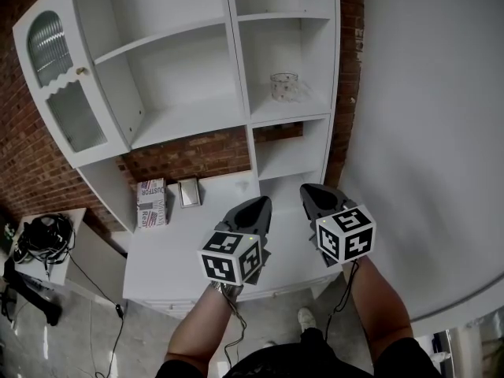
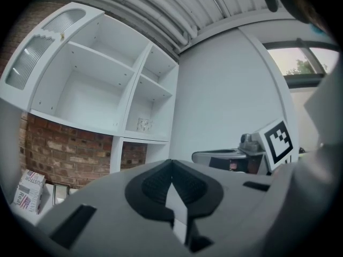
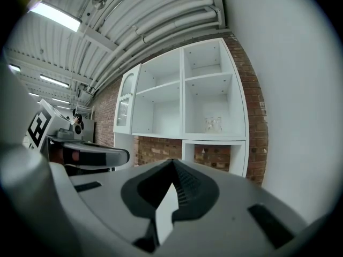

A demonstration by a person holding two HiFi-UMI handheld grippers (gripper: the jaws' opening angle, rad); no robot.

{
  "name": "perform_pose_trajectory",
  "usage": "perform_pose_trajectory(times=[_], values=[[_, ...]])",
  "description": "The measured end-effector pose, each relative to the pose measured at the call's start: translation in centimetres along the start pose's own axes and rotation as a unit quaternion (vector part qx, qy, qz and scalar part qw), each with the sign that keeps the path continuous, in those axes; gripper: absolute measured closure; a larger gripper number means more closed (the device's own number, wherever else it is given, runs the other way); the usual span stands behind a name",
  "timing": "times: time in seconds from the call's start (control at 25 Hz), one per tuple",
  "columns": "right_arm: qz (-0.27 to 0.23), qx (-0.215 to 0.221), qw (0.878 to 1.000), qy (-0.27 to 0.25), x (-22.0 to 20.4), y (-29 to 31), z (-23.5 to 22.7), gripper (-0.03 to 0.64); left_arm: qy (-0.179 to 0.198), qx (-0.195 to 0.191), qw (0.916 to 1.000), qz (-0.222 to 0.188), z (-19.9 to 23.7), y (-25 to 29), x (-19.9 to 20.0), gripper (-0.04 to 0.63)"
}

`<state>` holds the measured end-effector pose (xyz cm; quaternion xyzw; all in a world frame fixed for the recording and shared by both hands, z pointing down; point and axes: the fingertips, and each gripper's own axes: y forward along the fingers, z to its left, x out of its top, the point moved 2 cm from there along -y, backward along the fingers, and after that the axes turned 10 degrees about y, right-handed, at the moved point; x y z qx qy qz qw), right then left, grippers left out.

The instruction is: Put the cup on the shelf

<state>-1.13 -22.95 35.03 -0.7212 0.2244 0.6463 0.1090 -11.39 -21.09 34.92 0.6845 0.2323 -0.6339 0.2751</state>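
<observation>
Two closed, empty: left tongs (image 1: 258,205), right tongs (image 1: 313,191) | cup (image 1: 284,87) on shelf (image 1: 266,111), back from edge

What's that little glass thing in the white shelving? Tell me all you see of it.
The cup is a small, clear tumbler that looks like glass, with a faint speckled pattern. It seems empty. It stands upright and alone in the right-hand column of the white shelf unit, touching only the shelf beneath it.
</observation>
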Motion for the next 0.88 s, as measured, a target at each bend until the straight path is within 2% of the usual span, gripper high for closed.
perform_pose_trajectory(times=[0.88], values=[[-0.001, 0.002, 1.000, -0.006, 0.55, -0.72, 0.11, 0.617, 0.005, 0.002, 1.0000, -0.006, -0.57, -0.25, 0.84, 0.591]])
